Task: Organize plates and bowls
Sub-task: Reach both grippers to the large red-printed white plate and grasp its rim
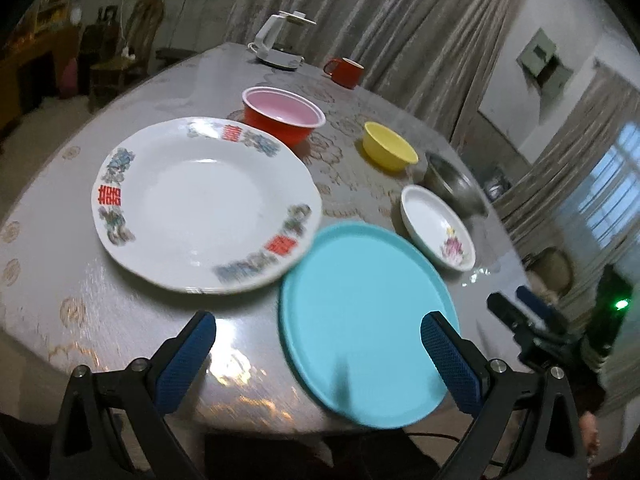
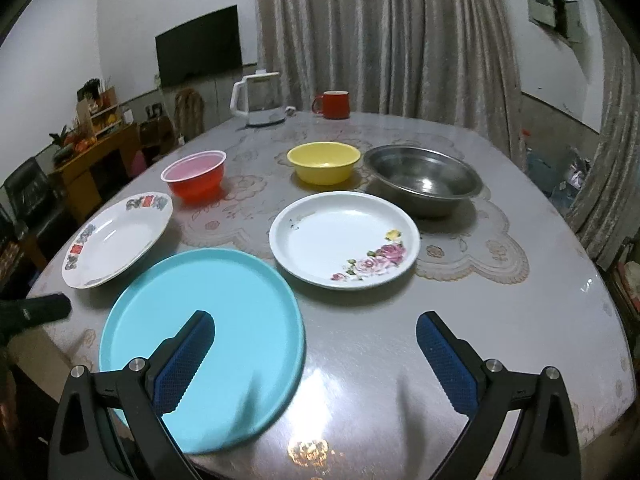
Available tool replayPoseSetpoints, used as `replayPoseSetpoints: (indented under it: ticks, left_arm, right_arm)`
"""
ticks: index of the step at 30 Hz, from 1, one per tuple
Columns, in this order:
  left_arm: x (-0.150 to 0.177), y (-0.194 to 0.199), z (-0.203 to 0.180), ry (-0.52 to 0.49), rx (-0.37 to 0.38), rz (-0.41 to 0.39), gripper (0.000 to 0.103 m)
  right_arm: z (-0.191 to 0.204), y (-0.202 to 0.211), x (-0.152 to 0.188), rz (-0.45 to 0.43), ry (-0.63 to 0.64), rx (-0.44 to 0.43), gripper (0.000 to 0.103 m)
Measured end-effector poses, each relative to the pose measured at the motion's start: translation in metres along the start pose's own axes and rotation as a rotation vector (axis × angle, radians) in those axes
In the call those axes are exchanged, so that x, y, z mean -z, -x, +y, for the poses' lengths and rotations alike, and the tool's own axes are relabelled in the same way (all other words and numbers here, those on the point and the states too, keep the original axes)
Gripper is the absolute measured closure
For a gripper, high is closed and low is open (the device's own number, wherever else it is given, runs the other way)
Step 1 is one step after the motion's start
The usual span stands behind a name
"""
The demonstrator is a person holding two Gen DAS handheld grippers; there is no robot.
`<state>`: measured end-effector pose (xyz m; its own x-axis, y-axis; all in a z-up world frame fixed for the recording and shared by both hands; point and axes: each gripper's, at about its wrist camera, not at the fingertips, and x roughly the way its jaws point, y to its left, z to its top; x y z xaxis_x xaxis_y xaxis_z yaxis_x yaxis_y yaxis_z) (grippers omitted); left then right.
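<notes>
Both the left gripper point(image 1: 318, 354) and right gripper point(image 2: 316, 354) hover with fingers spread and empty over the bench point(image 2: 500, 320), since plates and bowls lie scattered unstacked, blue plate point(image 2: 204, 344) at six o'clock nearest.

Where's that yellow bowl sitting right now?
The yellow bowl sits mid-table in the right wrist view, between the red bowl on its left and the steel bowl on its right.

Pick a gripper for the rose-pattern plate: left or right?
Right. The right gripper is open, with the rose plate just ahead of its fingers and bare table between. The left gripper, also open, faces the large white plate and blue plate.
</notes>
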<state>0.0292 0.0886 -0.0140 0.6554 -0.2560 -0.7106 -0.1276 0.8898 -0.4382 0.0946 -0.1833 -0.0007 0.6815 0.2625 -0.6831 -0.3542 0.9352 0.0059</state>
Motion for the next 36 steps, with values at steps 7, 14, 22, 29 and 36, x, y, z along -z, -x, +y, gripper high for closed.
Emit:
replayPoseSetpoints:
  ticks: [7,14,22,29,36]
  left_arm:
    - [-0.036,0.006,0.055,0.075,0.044,-0.033,0.0]
    - [-0.061,0.016,0.099,0.101,0.019,-0.099,0.001]
    - [-0.066,0.013,0.132,0.119,0.065,-0.09,0.016]
    - [-0.062,0.0,0.138,0.117,0.074,-0.062,0.023]
    - [-0.061,-0.013,0.142,0.085,0.069,-0.021,0.043]
  right_arm:
    - [0.018,-0.008,-0.022,0.007,0.036,-0.039,0.002]
    - [0.042,-0.039,-0.054,0.061,0.006,-0.177,0.016]
    - [0.086,-0.079,-0.078,0.115,0.053,-0.266,0.032]
    - [0.105,-0.124,-0.085,0.219,0.018,-0.341,0.045]
    - [0.12,-0.155,-0.088,0.277,0.007,-0.384,0.053]
